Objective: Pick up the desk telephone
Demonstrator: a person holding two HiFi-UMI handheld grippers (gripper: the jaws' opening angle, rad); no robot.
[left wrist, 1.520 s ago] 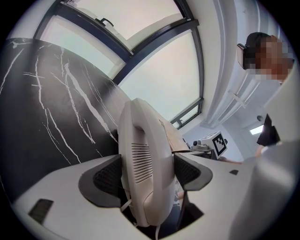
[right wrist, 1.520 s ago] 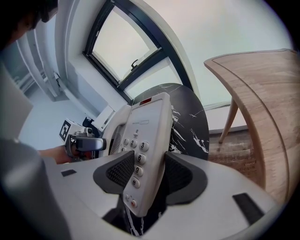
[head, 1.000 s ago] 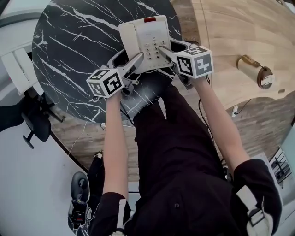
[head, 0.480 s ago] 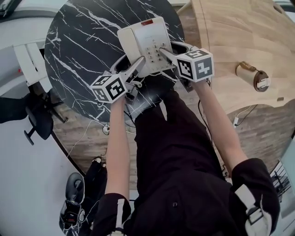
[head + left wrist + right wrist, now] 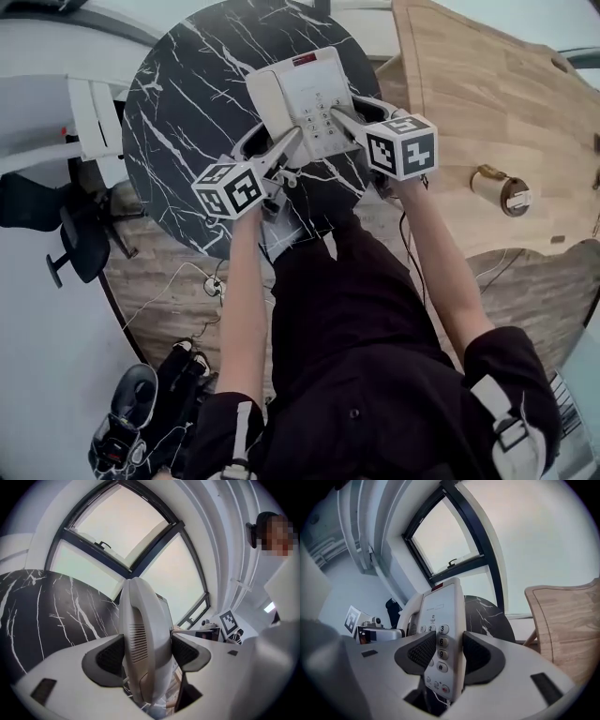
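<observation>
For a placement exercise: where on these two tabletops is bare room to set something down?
Free: left half of the black marble table, from rim to desk telephone; the wooden table beyond the small round object. Crowded: the marble table's near edge around the telephone.

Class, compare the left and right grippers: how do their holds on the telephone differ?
The left gripper clamps the handset side of the telephone; the right gripper clamps its keypad side, its jaws having just closed further on it. In the head view the left gripper's marker cube sits lower than the right gripper's. Both are shut on the telephone.
</observation>
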